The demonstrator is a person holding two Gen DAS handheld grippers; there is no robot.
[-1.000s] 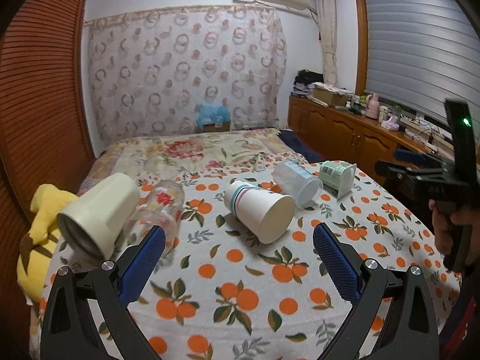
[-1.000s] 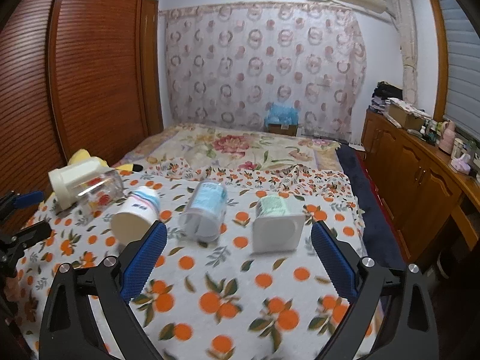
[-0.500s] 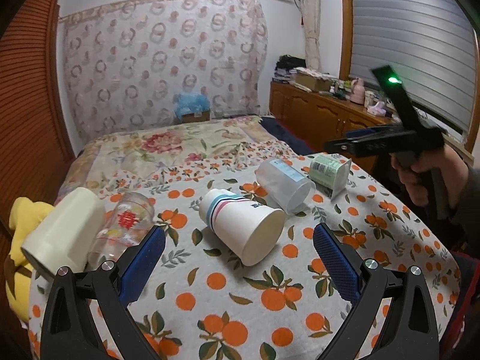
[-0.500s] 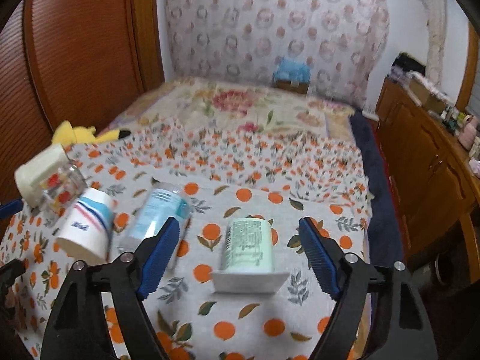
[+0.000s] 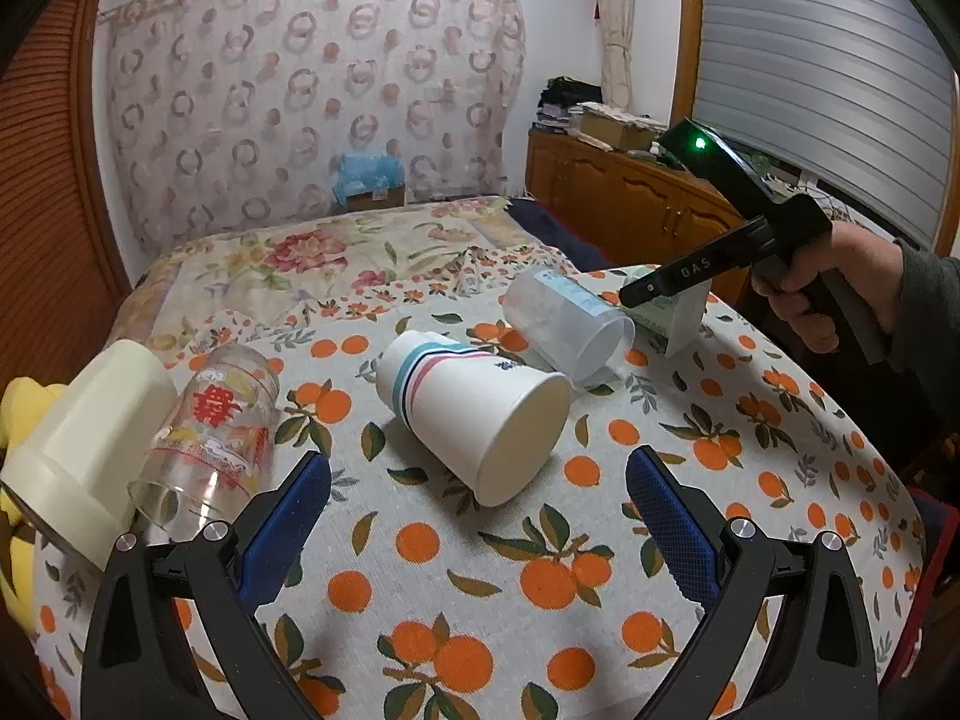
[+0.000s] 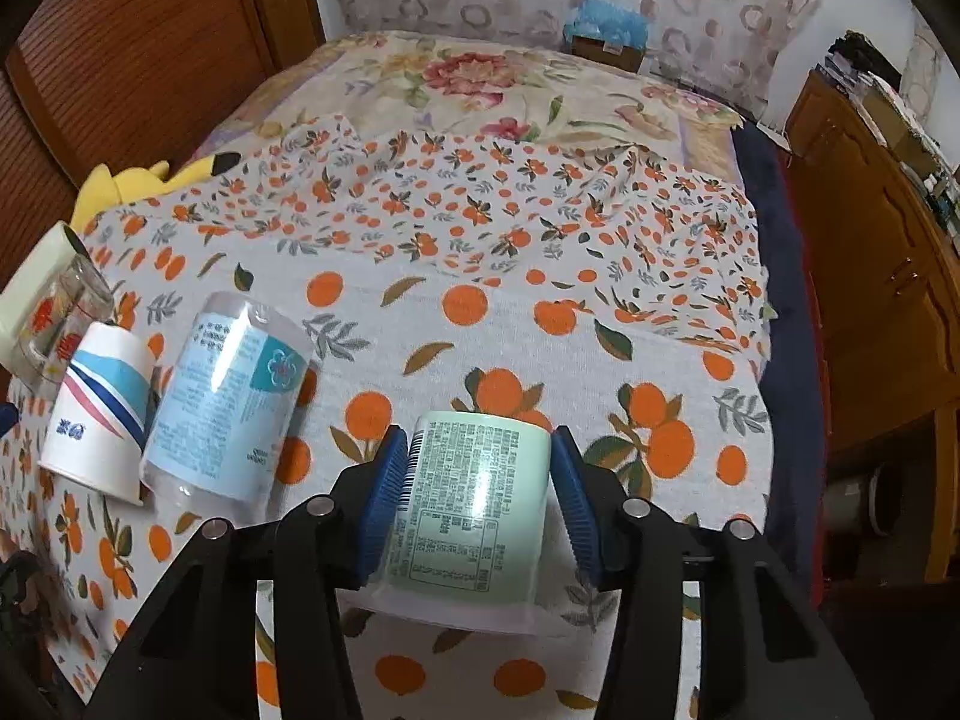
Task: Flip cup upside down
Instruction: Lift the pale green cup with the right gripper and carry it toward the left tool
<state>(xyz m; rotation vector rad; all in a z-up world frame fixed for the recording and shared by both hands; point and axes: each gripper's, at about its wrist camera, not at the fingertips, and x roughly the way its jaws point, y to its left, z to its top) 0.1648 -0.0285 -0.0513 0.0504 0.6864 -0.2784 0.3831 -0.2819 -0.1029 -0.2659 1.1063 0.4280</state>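
Several cups lie on their sides on the orange-print cloth. A pale green labelled cup (image 6: 474,498) lies between the blue pads of my right gripper (image 6: 480,498), which has closed around it; both pads sit against its sides. In the left wrist view the right gripper (image 5: 672,282) reaches down over that cup (image 5: 684,324), mostly hiding it. My left gripper (image 5: 477,516) is open and empty, just in front of a white paper cup with blue and pink stripes (image 5: 474,408), whose mouth faces it.
A clear plastic cup with a blue label (image 6: 228,396) lies beside the paper cup (image 6: 99,414). A printed glass (image 5: 210,432) and a cream cup (image 5: 78,450) lie at the left. A yellow plush toy (image 6: 132,180) sits at the bed's left edge. A wooden cabinet (image 6: 870,276) stands on the right.
My right gripper moved down and forward onto the green cup and narrowed its jaws around it. My left gripper drew a little closer to the paper cup and stayed open.
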